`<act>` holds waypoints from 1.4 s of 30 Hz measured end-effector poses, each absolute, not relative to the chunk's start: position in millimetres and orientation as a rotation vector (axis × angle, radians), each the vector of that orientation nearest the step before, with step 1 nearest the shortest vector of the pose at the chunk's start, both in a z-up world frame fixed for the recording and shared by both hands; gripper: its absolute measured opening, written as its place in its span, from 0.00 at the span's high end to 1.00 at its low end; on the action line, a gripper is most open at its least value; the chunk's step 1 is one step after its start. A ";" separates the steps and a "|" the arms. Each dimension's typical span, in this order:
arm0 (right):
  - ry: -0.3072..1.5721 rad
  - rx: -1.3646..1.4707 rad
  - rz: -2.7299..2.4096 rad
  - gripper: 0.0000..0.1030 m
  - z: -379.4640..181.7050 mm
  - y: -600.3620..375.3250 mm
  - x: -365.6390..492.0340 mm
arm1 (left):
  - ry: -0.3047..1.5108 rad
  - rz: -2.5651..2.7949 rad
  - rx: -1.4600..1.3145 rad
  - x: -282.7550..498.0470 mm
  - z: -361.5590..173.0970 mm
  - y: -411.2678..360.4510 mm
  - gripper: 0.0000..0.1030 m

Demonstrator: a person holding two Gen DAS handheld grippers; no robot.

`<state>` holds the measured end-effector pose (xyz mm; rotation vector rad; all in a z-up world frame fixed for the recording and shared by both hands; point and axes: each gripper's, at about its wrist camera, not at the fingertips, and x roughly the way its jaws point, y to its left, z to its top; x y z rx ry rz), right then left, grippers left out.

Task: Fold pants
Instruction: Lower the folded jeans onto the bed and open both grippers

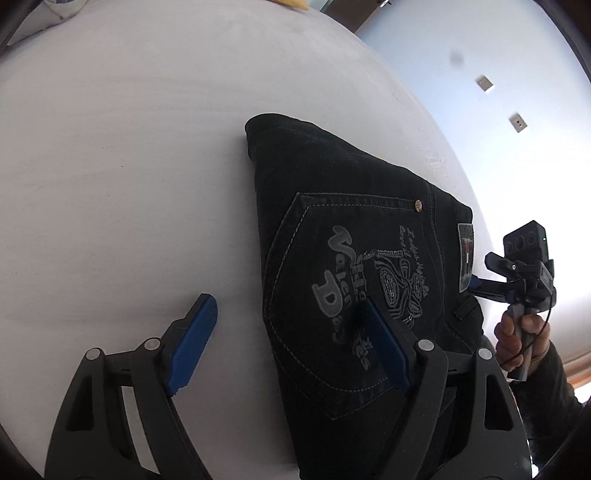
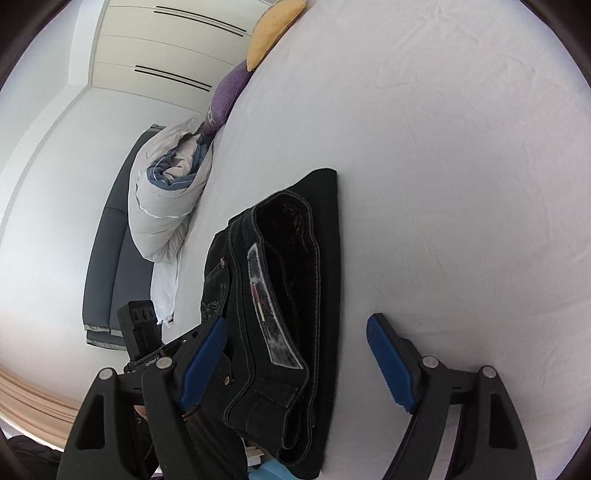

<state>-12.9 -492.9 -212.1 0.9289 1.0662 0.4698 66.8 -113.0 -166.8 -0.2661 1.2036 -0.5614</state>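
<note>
Black jeans [image 1: 332,184] lie folded into a compact stack on the white bed sheet [image 1: 129,166], back pocket with grey embroidery facing up. My left gripper [image 1: 288,345] is open: one blue pad hovers over the pocket, the other over bare sheet, with the stack's left edge between them. In the right wrist view the jeans [image 2: 325,258] show their waistband and label. My right gripper [image 2: 297,362] is open and straddles the waistband end, its pads clear of the cloth. It also shows at the stack's far side as the right gripper [image 1: 485,272], held by a hand [image 1: 517,332].
A rolled grey duvet [image 2: 166,206], a purple cushion [image 2: 225,92] and a yellow cushion [image 2: 273,29] line the bed's left edge. Behind them stand a dark bed frame [image 2: 107,258] and a pale wardrobe [image 2: 155,48]. White sheet [image 2: 461,184] spreads to the right.
</note>
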 end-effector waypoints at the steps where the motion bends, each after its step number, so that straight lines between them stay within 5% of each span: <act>1: 1.074 0.939 0.473 0.22 -213.7 -491.4 -9.6 | 1.211 -0.561 -0.275 69.3 -167.9 -112.6 0.23; 6: 1.141 0.907 0.476 0.25 -217.4 -471.1 6.2 | 1.246 -0.604 -0.222 71.9 -167.4 -129.1 0.23; 10: 1.183 0.856 0.455 0.32 -216.8 -451.6 17.4 | 1.256 -0.631 -0.213 73.9 -164.5 -140.3 0.44; 12: 1.201 0.791 0.422 0.52 -215.1 -445.2 18.4 | 1.244 -0.612 -0.197 71.9 -160.9 -144.3 0.56; 18: 1.166 0.619 0.356 0.76 -195.6 -432.6 9.0 | 1.177 -0.594 -0.104 56.9 -138.4 -165.6 0.77; 32: 0.971 0.423 0.398 0.82 -102.1 -411.9 63.8 | 1.014 -0.586 -0.092 110.4 -60.5 -163.6 0.81; 42: 0.935 0.543 0.404 0.81 -115.0 -436.3 175.0 | 0.977 -0.568 -0.064 218.4 -67.7 -171.1 0.80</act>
